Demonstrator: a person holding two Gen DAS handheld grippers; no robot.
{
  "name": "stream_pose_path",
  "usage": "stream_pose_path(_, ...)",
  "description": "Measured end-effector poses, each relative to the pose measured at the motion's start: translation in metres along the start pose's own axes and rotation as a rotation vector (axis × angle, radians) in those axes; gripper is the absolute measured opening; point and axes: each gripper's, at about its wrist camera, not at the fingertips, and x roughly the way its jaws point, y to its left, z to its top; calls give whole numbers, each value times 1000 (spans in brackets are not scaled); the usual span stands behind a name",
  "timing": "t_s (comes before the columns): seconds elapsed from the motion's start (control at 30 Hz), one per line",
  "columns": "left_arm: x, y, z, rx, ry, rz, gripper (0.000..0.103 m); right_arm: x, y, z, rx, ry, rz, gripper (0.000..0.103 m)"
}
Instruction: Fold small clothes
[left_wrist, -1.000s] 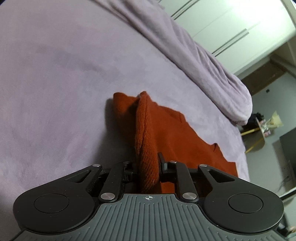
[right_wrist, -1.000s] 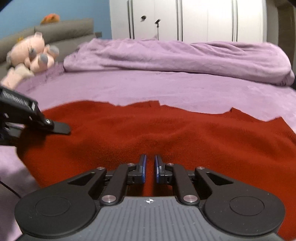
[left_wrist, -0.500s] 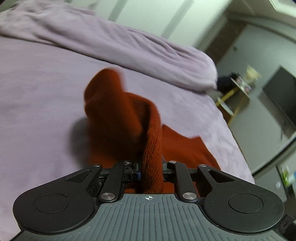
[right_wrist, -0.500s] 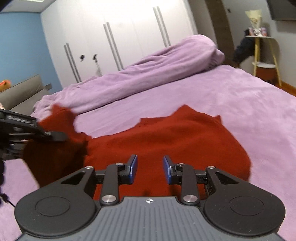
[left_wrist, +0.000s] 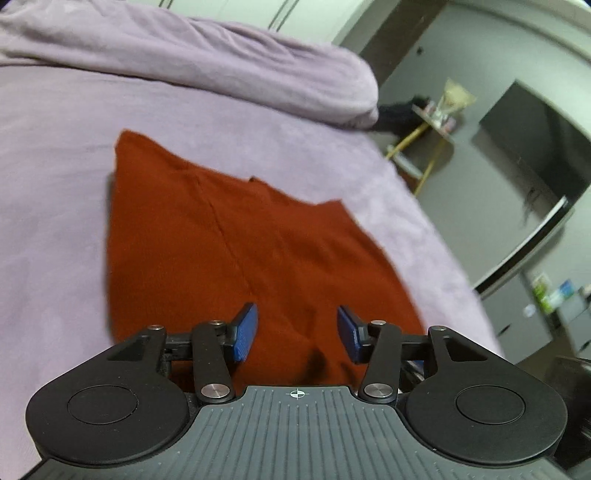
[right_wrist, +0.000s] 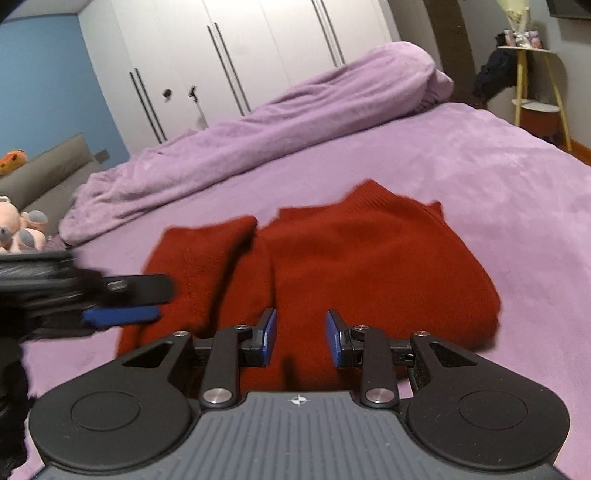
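Observation:
A rust-red knit garment (left_wrist: 236, 236) lies flat on the purple bed, with one side folded over onto its body; it also shows in the right wrist view (right_wrist: 369, 266). My left gripper (left_wrist: 297, 334) is open and empty just above the garment's near edge. It shows from the side in the right wrist view (right_wrist: 125, 301), at the left over the folded flap. My right gripper (right_wrist: 300, 338) is open and empty over the garment's near edge.
The purple bed cover (right_wrist: 498, 177) spreads all around. A rolled purple duvet (right_wrist: 295, 122) lies along the far side. White wardrobes (right_wrist: 229, 55) stand behind. A plush toy (right_wrist: 18, 229) sits at the far left, and a side table (right_wrist: 535, 92) at the right.
My left gripper carried the garment's side over, opened and let it drop onto the body. My right gripper went from shut to open and pulled back.

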Motion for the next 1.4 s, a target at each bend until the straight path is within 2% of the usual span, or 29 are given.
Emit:
stream_pose_path(0.07, -23, 5, 2, -19, -57, 15, 53, 5, 10, 11, 0, -5, 40, 29)
stream_pose_path(0.17, -39, 22, 3, -60, -122, 113, 53, 19, 27, 17, -7, 21, 120, 28)
stream_pose_path(0.27, -31, 46, 3, -143, -79, 193, 50, 46, 37, 8, -45, 130, 126, 22)
stream_pose_path(0.33, -24, 55, 0, -173, -55, 201, 49, 64, 39, -7, -112, 224, 68, 21)
stream_pose_path(0.4, -13, 61, -6, -188, -16, 209, 49, 63, 36, -12, -152, 204, 82, 19)
stream_pose_path(0.47, -2, 65, -9, -204, 22, 207, 49, 58, 32, -4, -148, 225, 94, 19)
stream_pose_path(0.53, 4, 67, -12, -200, 35, 202, 53, 52, 21, 9, -87, 209, 135, 22)
stream_pose_path(0.63, 5, 68, -12, -186, 41, 216, 54, 54, -3, 32, 52, 176, 145, 41)
stream_pose_path(0.77, 6, 66, -9, -201, 47, 206, 54, 92, -25, 42, 203, 276, 207, 47)
stream_pose_path(0.83, 8, 65, -9, -191, 48, 210, 55, 110, -34, 41, 297, 325, 284, 48)
stream_pose_path(0.9, 5, 65, -12, -187, 51, 210, 55, 119, -38, 41, 370, 330, 338, 52)
stream_pose_path(1.0, 4, 67, -13, -188, 53, 208, 56, 128, -28, 42, 382, 335, 410, 52)
stream_pose_path(1.1, 6, 66, -12, -185, 54, 215, 58, 131, -9, 45, 291, 331, 388, 51)
stream_pose_path(1.17, 6, 65, -12, -180, 53, 223, 59, 131, 8, 48, 186, 312, 352, 39)
stream_pose_path(1.2, 7, 64, -12, -175, 52, 228, 60, 127, 18, 49, 118, 296, 323, 36)
stream_pose_path(1.3, 6, 61, -12, -170, 53, 255, 66, 115, 47, 50, -99, 227, 216, 16)
stream_pose_path(1.4, 2, 56, -10, -170, 54, 286, 69, 100, 75, 50, -326, 150, 110, 11)
